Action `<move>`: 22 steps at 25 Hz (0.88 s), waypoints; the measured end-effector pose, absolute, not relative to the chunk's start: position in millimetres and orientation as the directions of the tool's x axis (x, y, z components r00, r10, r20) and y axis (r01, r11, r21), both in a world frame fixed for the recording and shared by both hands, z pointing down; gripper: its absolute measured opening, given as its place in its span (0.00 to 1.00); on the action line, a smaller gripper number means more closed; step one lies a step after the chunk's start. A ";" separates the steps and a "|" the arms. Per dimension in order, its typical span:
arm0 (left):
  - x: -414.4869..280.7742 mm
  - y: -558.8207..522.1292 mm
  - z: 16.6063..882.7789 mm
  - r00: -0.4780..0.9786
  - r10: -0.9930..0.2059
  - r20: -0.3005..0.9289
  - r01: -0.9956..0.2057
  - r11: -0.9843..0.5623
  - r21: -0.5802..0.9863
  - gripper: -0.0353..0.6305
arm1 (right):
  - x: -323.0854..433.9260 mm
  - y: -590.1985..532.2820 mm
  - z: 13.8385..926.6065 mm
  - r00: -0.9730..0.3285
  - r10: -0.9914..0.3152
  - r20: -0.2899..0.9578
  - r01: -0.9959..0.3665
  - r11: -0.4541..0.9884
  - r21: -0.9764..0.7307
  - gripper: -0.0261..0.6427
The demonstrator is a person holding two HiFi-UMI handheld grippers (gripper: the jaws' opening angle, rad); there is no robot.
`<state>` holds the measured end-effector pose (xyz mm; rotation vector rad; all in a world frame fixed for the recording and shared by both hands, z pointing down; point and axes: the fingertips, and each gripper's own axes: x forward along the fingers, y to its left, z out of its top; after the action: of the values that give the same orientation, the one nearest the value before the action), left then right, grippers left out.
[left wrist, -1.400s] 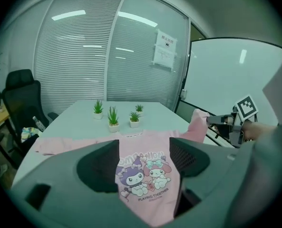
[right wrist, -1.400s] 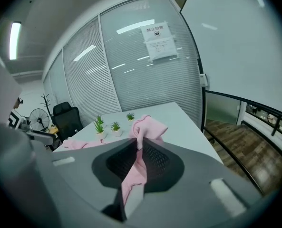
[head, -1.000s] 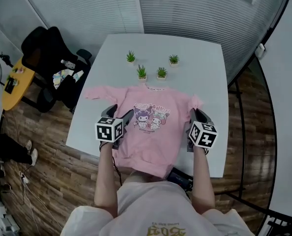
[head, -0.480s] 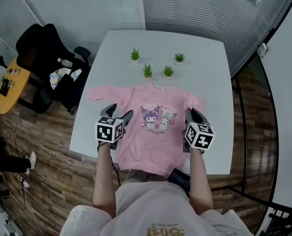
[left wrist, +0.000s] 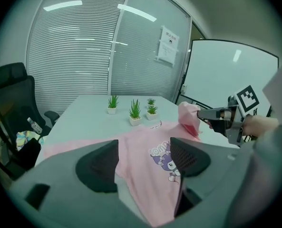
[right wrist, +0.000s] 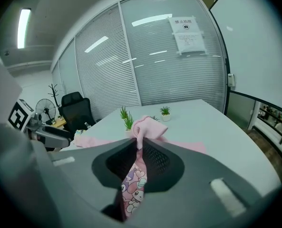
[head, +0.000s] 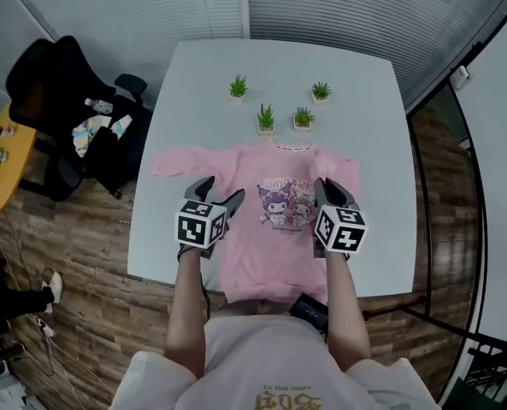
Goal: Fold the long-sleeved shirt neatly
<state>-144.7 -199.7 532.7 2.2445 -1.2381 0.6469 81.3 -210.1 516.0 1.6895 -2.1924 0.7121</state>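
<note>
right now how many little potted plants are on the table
4. Far-left plant, far-right plant, near-left plant and near-right plant, the near two just beyond the collar of the pink shirt, all on the white table. None looks hidden.

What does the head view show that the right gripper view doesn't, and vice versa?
Head view only: the shirt in full outline, the floor, the person's arms. Right gripper view only: the right gripper pinching shirt cloth, a notice on the glass. Both: table, plants, chair, left gripper.
</note>
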 end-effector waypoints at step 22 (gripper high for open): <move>-207.4 -240.0 598.0 0.468 -0.587 0.661 -0.873 -0.422 0.243 0.58 | -26.3 -247.8 578.5 -0.299 -0.772 0.561 -0.951 0.285 -0.115 0.11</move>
<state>-207.4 -240.0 598.0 2.1510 -1.2087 0.6589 -26.3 -247.8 578.5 1.5500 -2.1627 0.6151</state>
